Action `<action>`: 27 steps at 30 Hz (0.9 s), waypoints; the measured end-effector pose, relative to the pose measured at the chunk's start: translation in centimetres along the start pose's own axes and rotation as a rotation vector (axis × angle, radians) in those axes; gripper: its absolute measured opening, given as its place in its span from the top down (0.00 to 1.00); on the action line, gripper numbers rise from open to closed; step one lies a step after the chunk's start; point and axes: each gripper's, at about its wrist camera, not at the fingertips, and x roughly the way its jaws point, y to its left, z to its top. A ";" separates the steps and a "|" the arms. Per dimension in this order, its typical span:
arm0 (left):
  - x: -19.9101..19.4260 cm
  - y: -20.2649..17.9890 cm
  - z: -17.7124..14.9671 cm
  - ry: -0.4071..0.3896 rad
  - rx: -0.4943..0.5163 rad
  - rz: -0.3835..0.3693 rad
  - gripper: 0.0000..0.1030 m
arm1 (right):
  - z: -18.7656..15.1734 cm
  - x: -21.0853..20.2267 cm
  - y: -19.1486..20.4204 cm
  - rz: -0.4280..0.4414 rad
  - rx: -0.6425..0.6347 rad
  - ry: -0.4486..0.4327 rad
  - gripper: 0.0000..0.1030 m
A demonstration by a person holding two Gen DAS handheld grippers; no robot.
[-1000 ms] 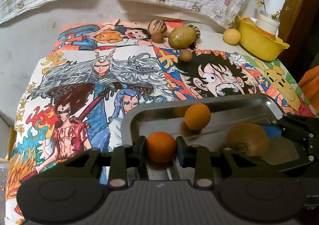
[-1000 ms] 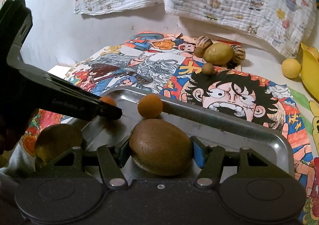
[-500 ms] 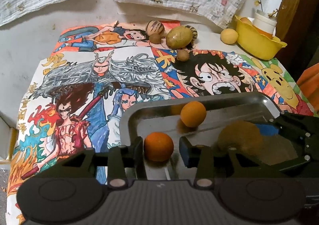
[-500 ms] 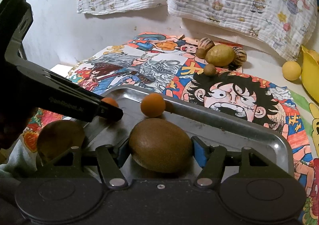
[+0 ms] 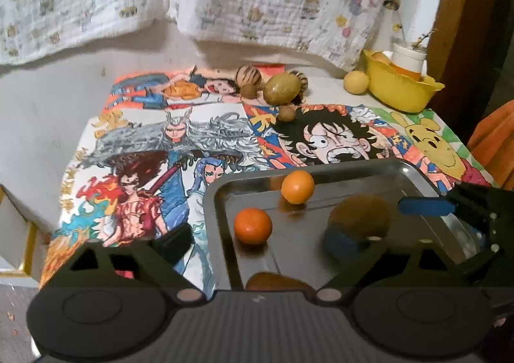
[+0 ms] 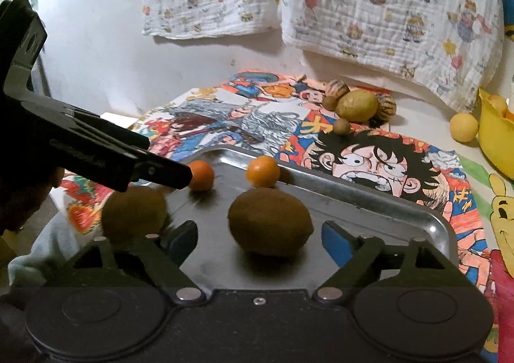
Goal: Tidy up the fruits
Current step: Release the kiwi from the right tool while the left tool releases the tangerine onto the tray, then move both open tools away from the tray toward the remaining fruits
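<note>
Kiwi lies on the tray — between the right tool's opening jaws, untouched.

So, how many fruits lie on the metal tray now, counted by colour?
Orange: 2, one and another
Brown: 2, one and another
Total: 4 on the tray

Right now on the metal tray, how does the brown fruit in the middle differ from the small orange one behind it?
The brown fruit is larger, egg-shaped and dull; the orange fruit is small, round and bright. The brown one sits mid-tray; the orange one sits by the far rim. Both rest loose on the tray.
</note>
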 end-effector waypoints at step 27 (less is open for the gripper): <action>-6.3 -1.7 -7.6 -0.019 0.171 0.032 0.00 | -4.8 -7.2 0.4 -0.056 -0.152 0.042 0.01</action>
